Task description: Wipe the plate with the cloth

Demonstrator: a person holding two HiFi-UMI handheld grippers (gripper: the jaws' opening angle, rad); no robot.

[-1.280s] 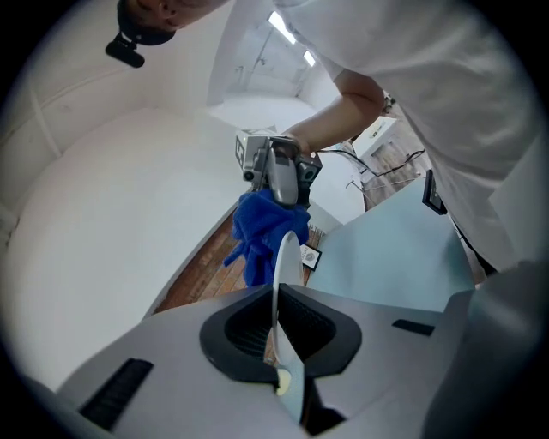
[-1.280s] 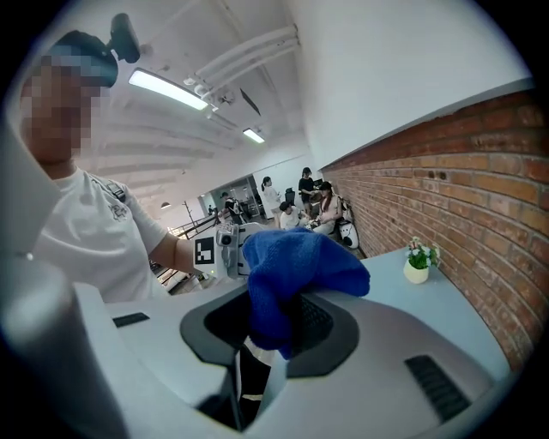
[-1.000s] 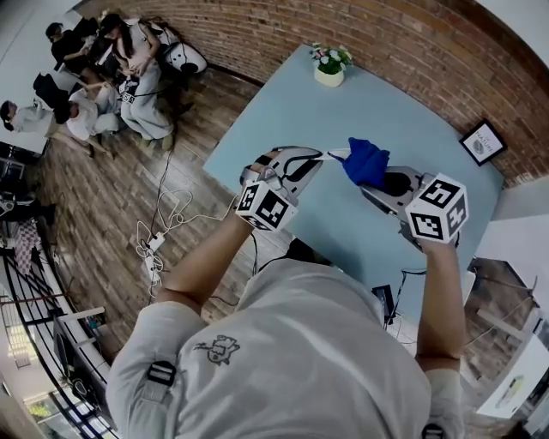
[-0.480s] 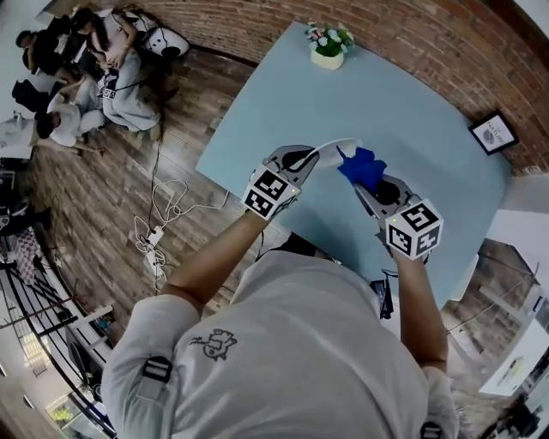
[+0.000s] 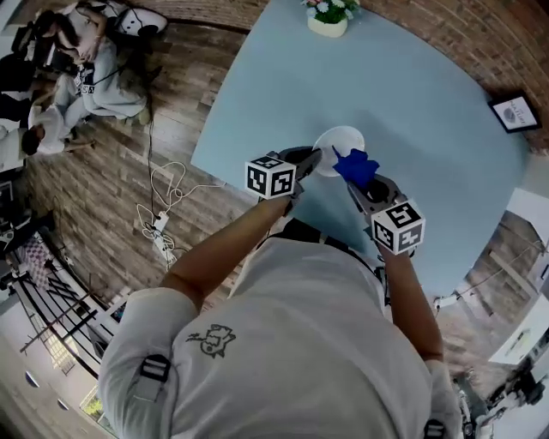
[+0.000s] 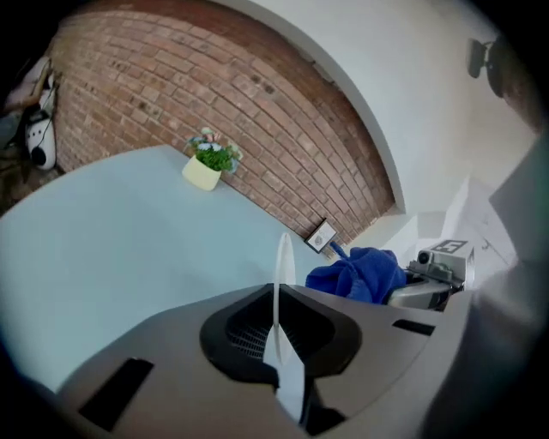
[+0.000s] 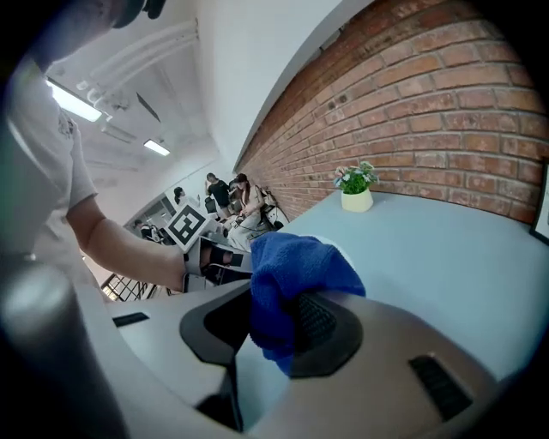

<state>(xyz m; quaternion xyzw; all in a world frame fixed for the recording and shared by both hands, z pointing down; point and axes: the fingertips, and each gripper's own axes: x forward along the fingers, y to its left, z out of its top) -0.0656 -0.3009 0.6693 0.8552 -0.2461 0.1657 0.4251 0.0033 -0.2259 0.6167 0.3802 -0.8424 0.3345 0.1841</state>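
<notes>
Since a second ago both grippers have come down toward the pale blue tabletop (image 5: pixel 412 94), and the round white plate (image 5: pixel 340 146), then only a thin sliver seen edge-on, now shows its whole face to the head view. In that view the left gripper (image 5: pixel 314 158) reaches the plate's rim from 7 o'clock, its marker cube trailing behind toward the person. The crumpled bright blue cloth (image 5: pixel 354 166) sits at the plate's 4 o'clock edge, overlapping the rim, at the tip of the right gripper (image 5: pixel 353 183). Whether the plate rests on the table or hangs just above it cannot be told. A cream pot of small flowers (image 5: pixel 328 15) stands at 12 o'clock on the far edge of the table, a dark picture frame (image 5: pixel 515 111) at 2 o'clock by the red brick wall (image 5: pixel 446 39), and seated people (image 5: pixel 69 51) gather at 10 o'clock on the wooden floor (image 5: pixel 111 189). In the left gripper view the jaws are clamped on the plate's rim, with the plate standing as a thin white line straight ahead at 12 o'clock and the cloth bunched at 2 o'clock just beside it. In the right gripper view the jaws are pinched on the cloth, which bulges forward at 12 o'clock, while the left gripper's marker cube and the person's forearm show at 10 o'clock
</notes>
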